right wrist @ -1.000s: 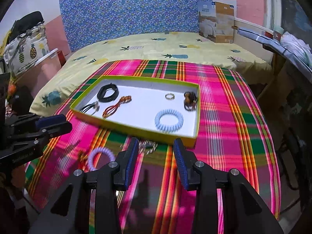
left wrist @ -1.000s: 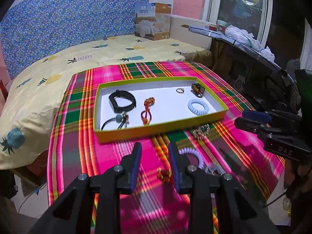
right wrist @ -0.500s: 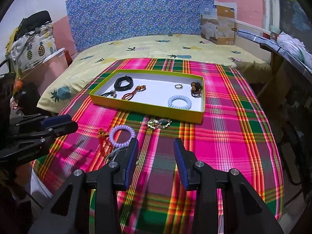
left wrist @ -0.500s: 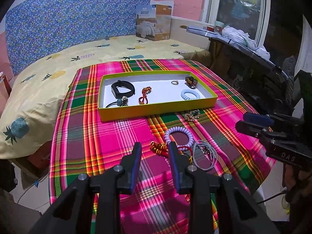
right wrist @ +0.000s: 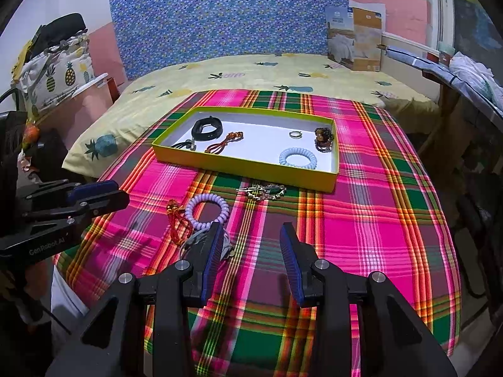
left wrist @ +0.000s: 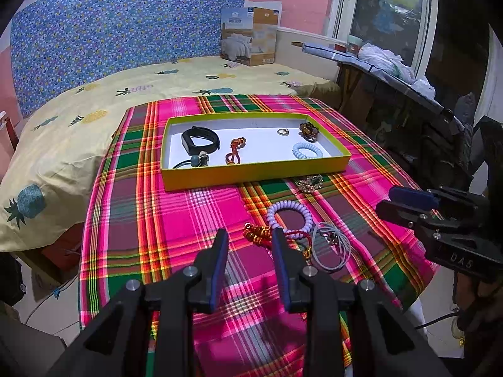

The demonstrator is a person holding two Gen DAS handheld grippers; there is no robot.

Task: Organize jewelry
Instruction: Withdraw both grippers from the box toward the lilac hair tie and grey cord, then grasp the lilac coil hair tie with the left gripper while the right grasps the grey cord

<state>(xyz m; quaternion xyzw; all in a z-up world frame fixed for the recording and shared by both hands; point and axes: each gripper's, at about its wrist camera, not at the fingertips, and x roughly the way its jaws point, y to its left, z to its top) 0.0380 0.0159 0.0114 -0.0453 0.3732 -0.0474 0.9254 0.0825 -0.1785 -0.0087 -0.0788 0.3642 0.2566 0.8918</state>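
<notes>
Yellow-green tray (left wrist: 251,174) with black band (left wrist: 200,139), ring (left wrist: 282,131), pale-blue coil bracelet (left wrist: 307,150)

A bed (left wrist: 103,106) with a pale yellow sheet printed with pineapples fills the middle of the room, backed by a tall headboard (left wrist: 113,28) covered in blue floral fabric. Above and beside it the wall (right wrist: 405,9) is white over a pink band. A bright pink, green and orange plaid cloth (right wrist: 371,194) lies across the near part of the bed. A boxed quilt (left wrist: 250,36) stands at the far corner of the mattress. On the right a window (left wrist: 389,9) shows darkness outside with one light glaring in the glass, and a cluttered ledge (left wrist: 383,66) runs below it. On the left a pineapple-print bag (right wrist: 55,72) sits on low pink furniture. The room is lit evenly from inside.
</notes>
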